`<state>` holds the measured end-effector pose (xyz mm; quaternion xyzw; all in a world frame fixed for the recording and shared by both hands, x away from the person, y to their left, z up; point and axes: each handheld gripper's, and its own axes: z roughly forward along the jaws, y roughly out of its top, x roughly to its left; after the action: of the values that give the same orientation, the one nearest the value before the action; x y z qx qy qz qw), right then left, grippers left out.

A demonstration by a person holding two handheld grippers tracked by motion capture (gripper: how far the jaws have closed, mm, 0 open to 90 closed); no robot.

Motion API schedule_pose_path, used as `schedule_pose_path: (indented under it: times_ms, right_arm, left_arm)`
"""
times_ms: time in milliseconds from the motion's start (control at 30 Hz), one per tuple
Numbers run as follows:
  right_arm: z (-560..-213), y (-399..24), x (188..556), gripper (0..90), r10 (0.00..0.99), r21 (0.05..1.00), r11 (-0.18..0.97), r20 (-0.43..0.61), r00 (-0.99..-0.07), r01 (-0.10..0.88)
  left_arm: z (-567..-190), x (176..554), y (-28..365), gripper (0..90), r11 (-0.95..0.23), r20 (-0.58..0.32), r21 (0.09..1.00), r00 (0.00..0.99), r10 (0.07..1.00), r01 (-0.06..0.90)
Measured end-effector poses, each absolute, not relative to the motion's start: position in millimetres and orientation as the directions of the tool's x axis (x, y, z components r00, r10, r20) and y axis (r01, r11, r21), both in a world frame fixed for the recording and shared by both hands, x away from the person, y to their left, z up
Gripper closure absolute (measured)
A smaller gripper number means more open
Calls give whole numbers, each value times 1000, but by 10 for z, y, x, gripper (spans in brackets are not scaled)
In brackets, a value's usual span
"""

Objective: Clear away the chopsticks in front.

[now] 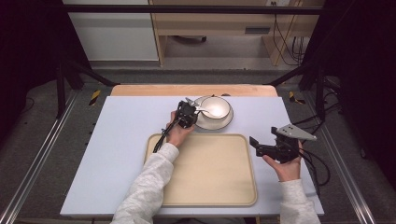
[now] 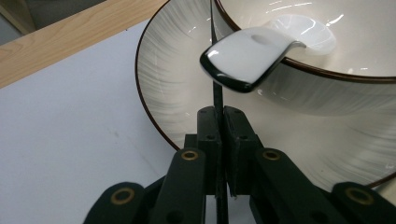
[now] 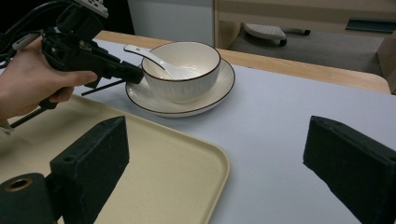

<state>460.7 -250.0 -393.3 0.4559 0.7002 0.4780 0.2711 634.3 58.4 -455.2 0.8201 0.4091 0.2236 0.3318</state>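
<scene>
One tool (image 2: 219,126) clamped on plate (image 2: 159,88) rim (left), bowl (image 1: 215,107) above

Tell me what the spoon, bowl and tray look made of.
Spoon: likely glazed white ceramic, glossy with sharp highlights. Bowl: seemingly glazed ceramic, cream with a dark rim line and faint ribbing. Tray: probably matte beige plastic, smooth with a moulded raised edge.

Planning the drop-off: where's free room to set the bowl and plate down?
The tray is bare from rim to rim. The mat left of it is free too. Crowded at the far edge: bowl, plate, spoon and left gripper.
</scene>
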Motion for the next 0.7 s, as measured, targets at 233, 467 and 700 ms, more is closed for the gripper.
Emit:
schedule_pose_path:
  times_ms: [233,467,700]
  right_arm:
    - [-3936,-2499,4606,70,898,916,132,53,-438,380]
    - [-3923,-2518,4594,67,900,920,125,52,-433,372]
    - [-3923,-2514,4591,65,901,919,127,51,-432,374]
  left_arm:
    - [-4482,6300,618,857,-430,90,729,550,831,532]
    - [-4353,6184,756,858,-419,88,746,547,833,517]
    - [-4265,6021,998,858,-381,81,761,506,859,524]
